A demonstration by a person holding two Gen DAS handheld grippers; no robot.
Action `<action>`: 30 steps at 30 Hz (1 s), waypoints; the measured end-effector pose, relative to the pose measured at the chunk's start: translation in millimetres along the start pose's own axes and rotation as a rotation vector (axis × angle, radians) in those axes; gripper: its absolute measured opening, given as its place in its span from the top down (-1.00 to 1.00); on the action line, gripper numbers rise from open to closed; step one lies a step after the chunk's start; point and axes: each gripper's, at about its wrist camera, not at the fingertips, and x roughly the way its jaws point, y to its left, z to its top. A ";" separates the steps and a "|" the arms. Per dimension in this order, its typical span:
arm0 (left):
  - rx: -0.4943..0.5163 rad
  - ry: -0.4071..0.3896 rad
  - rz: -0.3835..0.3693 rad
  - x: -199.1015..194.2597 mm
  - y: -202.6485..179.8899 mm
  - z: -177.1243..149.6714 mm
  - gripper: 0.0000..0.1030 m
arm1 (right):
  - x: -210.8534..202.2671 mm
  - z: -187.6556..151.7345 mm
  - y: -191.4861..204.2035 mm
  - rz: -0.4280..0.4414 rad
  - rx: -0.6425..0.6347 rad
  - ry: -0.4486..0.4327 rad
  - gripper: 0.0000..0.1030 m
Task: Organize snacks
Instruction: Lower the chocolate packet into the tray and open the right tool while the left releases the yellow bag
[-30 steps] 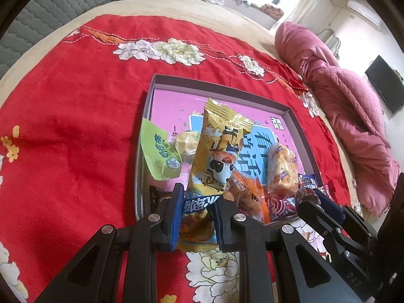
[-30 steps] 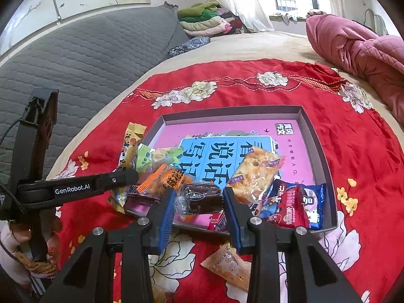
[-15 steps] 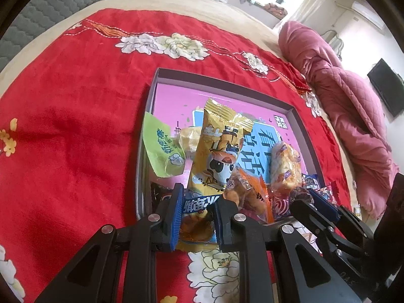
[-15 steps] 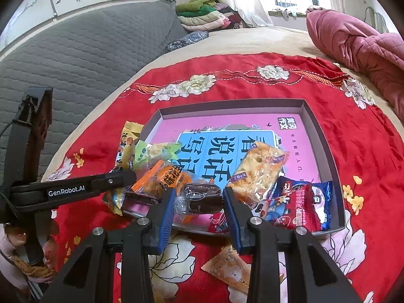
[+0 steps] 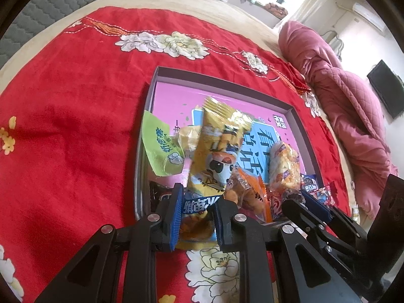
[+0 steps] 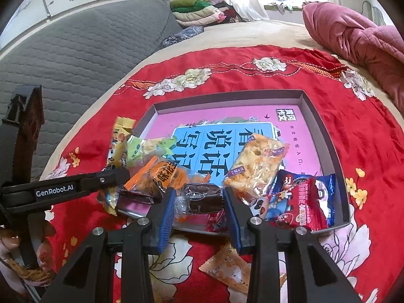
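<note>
A shallow grey box (image 5: 295, 111) (image 6: 318, 116) with a pink and blue printed floor lies on the red cloth and holds several snack packets. My left gripper (image 5: 198, 202) is shut on a tall yellow panda packet (image 5: 217, 151), held upright over the box's near left corner. It shows in the right wrist view (image 6: 118, 139) too. My right gripper (image 6: 199, 197) is shut on a dark brown chocolate pie packet (image 6: 203, 197) at the box's near edge. A green packet (image 5: 161, 149), an orange packet (image 6: 161, 176) and a cracker packet (image 6: 257, 166) lie in the box.
A red floral cloth (image 5: 63, 116) covers the bed. An orange packet (image 6: 227, 265) lies on the cloth outside the box, near my right gripper. A pink quilt (image 5: 353, 101) lies at the right. A grey padded headboard (image 6: 75, 55) stands at the left.
Both grippers keep their grips. The views shifted slightly, with the box sitting a bit farther off and the yellow packet tilting a little.
</note>
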 end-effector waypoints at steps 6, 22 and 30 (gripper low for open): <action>0.000 0.005 -0.006 0.6 -0.5 -0.6 0.52 | 2.4 0.2 2.2 -0.009 -0.012 0.003 0.26; 0.004 -0.021 -0.003 -1.3 1.9 2.2 0.32 | 7.6 -1.8 5.1 -0.022 -0.024 0.020 0.26; 0.005 -0.024 0.005 10.6 8.9 8.7 0.36 | 6.6 -1.1 6.4 -0.019 -0.026 0.017 0.26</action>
